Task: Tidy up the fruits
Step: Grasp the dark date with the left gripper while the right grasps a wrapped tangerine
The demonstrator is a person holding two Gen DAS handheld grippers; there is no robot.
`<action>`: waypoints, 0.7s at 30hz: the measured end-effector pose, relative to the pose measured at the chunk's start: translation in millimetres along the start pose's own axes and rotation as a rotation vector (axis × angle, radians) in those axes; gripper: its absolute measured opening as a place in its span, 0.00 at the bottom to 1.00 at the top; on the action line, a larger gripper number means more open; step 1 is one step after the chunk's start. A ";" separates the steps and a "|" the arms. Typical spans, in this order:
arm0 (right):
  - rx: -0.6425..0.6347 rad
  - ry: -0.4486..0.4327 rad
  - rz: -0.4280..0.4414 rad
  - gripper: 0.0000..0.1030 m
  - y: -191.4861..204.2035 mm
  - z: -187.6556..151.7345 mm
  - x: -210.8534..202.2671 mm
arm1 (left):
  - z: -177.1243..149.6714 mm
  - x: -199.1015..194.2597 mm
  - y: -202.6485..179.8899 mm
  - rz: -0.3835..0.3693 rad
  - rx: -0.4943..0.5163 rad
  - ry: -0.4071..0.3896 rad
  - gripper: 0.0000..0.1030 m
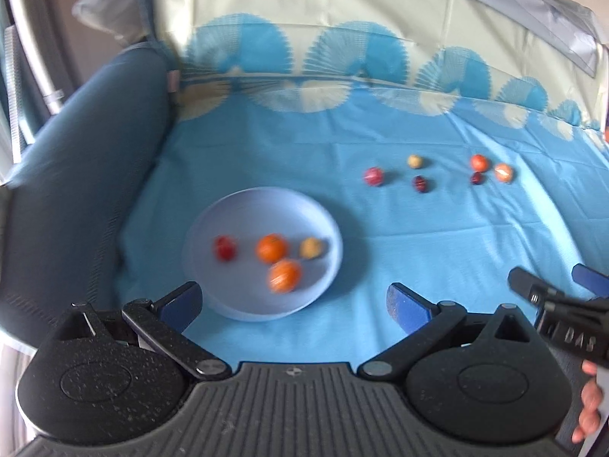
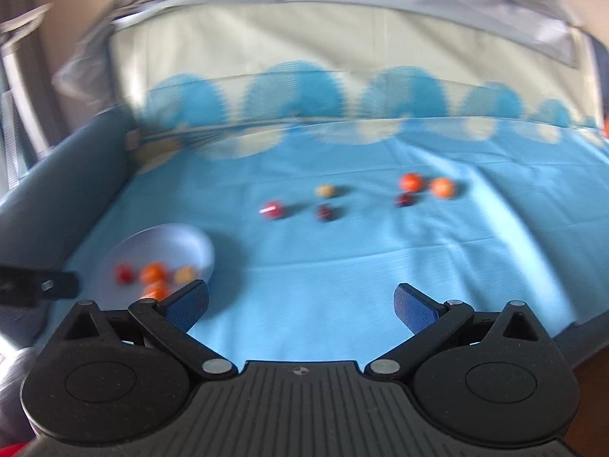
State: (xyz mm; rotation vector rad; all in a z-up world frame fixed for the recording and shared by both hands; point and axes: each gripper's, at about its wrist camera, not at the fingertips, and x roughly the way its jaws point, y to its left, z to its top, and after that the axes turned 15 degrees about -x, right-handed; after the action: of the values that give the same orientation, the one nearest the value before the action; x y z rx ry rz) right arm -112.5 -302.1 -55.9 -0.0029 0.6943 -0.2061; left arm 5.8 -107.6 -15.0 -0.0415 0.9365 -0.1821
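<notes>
Ahead of the blue-padded fingers [image 1: 405, 306], a pale lavender bowl [image 1: 213, 224] holds two orange fruits [image 1: 271, 248], one red, one yellowish. The cloth [image 1: 418, 236] beyond is sky blue, with cream-and-blue fan shapes.

A home living space, judging by the soft furniture. A blue tablecloth [image 1: 342, 228] printed with pale fan-shaped scallops is spread over a cushioned seat and runs up its backrest toward 12 o'clock. A padded dark blue armrest [image 1: 87, 175] curves along the 9 o'clock side. A lavender plate [image 1: 213, 224] with small fruits sits on the cloth, more fruits loose toward 1 o'clock. Beige wall behind; metal frame bars [image 1: 30, 38] at 10 o'clock.
</notes>
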 end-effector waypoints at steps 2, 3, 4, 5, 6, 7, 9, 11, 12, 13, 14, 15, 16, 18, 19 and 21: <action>0.025 -0.001 -0.062 0.99 -27.1 4.2 15.7 | 9.5 18.6 -22.7 -0.028 0.014 0.003 1.00; 0.036 -0.003 -0.091 0.99 -40.7 6.9 24.7 | 14.9 29.8 -35.0 -0.040 0.021 0.004 1.00; 0.045 -0.004 -0.120 0.99 -53.7 10.0 34.2 | 20.2 41.7 -47.9 -0.050 0.027 0.007 1.00; 0.051 -0.005 -0.151 0.99 -67.7 12.9 45.7 | 24.6 53.9 -60.4 -0.062 0.032 0.009 1.00; 0.053 -0.003 -0.178 0.99 -80.4 16.0 58.3 | 29.7 66.9 -73.1 -0.072 0.036 0.013 1.00; 0.056 -0.002 -0.200 0.99 -92.6 19.1 72.1 | 34.9 81.7 -86.5 -0.081 0.040 0.020 1.00; 0.065 0.000 -0.234 0.99 -115.9 24.5 102.5 | 44.4 112.2 -112.5 -0.095 0.050 0.035 1.00; 0.076 0.012 -0.257 0.99 -138.6 29.5 136.5 | 51.6 144.1 -136.4 -0.098 0.067 0.048 1.00; 0.079 0.015 -0.267 0.99 -149.3 31.5 154.2 | 54.6 160.8 -147.4 -0.102 0.077 0.056 1.00; 0.071 0.021 -0.263 0.99 -158.7 33.2 172.2 | 56.4 177.3 -157.7 -0.107 0.087 0.063 1.00; 0.059 0.028 -0.266 0.99 -167.3 34.5 190.5 | 57.6 191.8 -166.1 -0.106 0.091 0.069 1.00; 0.050 0.035 -0.273 0.99 -174.8 35.3 207.9 | 58.3 207.5 -173.5 -0.098 0.094 0.079 1.00; 0.047 0.045 -0.274 0.99 -181.6 35.1 224.2 | 59.0 222.7 -180.1 -0.089 0.096 0.091 1.00; 0.048 0.074 -0.259 0.99 -194.4 34.0 255.5 | 60.0 249.2 -188.2 -0.073 0.090 0.117 1.00; 0.050 0.080 -0.263 0.99 -198.7 32.4 267.9 | 60.5 261.6 -191.3 -0.060 0.082 0.126 1.00; 0.050 0.098 -0.252 0.99 -206.7 29.3 290.5 | 61.7 280.6 -194.9 -0.045 0.076 0.142 1.00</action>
State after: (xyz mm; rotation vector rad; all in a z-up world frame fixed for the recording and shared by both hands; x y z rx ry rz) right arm 84.9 -561.6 -203.1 -0.0332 0.7858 -0.4682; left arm 190.9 -350.8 -179.7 0.0206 1.0697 -0.2651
